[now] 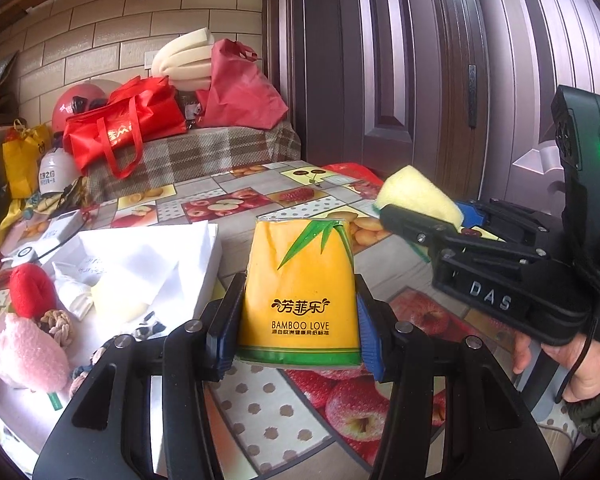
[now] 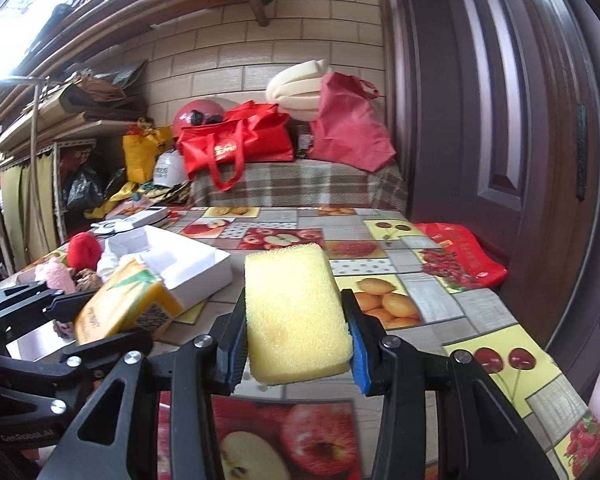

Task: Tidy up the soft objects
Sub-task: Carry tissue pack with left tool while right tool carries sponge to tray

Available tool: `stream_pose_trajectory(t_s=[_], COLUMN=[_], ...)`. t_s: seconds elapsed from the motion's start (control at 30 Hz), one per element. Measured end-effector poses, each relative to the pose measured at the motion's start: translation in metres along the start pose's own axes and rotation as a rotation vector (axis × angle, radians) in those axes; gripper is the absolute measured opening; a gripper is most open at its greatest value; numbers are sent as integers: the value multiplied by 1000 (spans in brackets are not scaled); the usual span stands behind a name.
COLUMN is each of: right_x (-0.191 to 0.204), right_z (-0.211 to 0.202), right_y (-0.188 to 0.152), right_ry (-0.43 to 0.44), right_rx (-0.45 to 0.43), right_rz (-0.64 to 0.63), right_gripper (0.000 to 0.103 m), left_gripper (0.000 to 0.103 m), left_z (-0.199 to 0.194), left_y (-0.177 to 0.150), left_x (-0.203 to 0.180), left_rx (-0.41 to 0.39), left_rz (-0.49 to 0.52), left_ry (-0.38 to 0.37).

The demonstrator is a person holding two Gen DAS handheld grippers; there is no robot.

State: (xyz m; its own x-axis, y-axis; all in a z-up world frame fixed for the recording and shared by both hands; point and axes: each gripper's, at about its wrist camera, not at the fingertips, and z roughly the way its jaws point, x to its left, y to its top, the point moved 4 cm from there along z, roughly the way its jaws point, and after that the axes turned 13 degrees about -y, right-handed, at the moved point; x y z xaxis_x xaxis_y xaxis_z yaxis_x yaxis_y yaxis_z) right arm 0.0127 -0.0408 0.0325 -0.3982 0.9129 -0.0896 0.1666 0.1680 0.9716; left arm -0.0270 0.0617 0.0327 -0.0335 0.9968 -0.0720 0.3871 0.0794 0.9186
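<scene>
My left gripper [image 1: 296, 320] is shut on a yellow tissue pack [image 1: 300, 280] marked BAMBOO LOVE and holds it above the fruit-print tablecloth [image 1: 260, 400]. My right gripper [image 2: 296, 340] is shut on a yellow sponge [image 2: 294, 312], also held above the table. The right gripper and its sponge [image 1: 416, 196] show at the right of the left wrist view. The tissue pack [image 2: 124, 304] shows at the left of the right wrist view. A white box [image 1: 148, 256] lies left of the pack, with a red plush [image 1: 30, 288], a pink plush [image 1: 32, 356] and a rope toy [image 1: 58, 324] beside it.
Red bags [image 1: 128, 124], a red helmet [image 1: 74, 100] and white foam [image 1: 184, 60] are piled on a plaid-covered surface [image 1: 204, 152] at the back. A dark door [image 1: 420, 60] stands to the right. A red packet [image 2: 460, 252] lies at the table's right edge.
</scene>
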Motion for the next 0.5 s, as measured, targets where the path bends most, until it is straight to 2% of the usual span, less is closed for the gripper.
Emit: stream_pose_trajectory(t_s=[0.3, 0.5], right_x=[38, 46], right_z=[-9, -9], right_y=[0, 0], right_ry=[67, 79], right_rx=[-14, -13], right_rz=[-41, -52], right_gripper=[42, 42], left_gripper=[50, 50], left_z=[-20, -31], left_y=[-8, -12], left_x=[17, 27], left_rx=[-15, -20], left_rz=[-30, -48], left_ry=[30, 43])
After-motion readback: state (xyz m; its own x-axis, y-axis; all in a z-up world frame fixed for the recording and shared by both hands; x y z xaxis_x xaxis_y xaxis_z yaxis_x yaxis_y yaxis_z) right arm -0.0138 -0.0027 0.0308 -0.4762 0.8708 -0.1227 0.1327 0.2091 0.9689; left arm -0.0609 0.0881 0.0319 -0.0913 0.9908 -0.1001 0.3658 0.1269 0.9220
